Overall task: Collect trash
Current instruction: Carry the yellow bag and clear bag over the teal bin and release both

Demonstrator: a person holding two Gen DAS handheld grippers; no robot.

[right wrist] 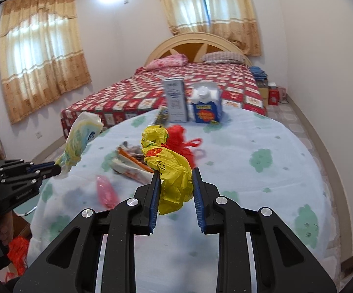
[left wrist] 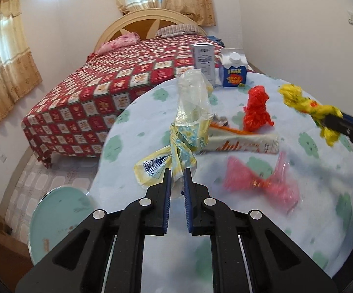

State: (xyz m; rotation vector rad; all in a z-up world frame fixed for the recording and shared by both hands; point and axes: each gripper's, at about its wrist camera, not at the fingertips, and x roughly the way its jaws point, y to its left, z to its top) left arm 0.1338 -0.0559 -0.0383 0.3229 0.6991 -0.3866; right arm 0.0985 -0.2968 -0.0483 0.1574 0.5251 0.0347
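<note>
yellow-and-clear wrapper [left wrist: 188, 131] stands up lengthwise from the left gripper [left wrist: 177, 183], pinched tight; the right gripper [right wrist: 175, 185] clamps a yellow bag [right wrist: 171, 171] — both lifted over the table [right wrist: 262, 190], red bag [left wrist: 257, 109] nearer the right.

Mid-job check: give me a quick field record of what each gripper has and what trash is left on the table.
left gripper: shut on pale yellow-and-clear wrapper
right gripper: shut on yellow plastic bag
still on table: red plastic bag, pink wrapper, flat white wrapper
standing at far edge: blue carton, grey-white box
pink wrapper detail: blurred
</note>
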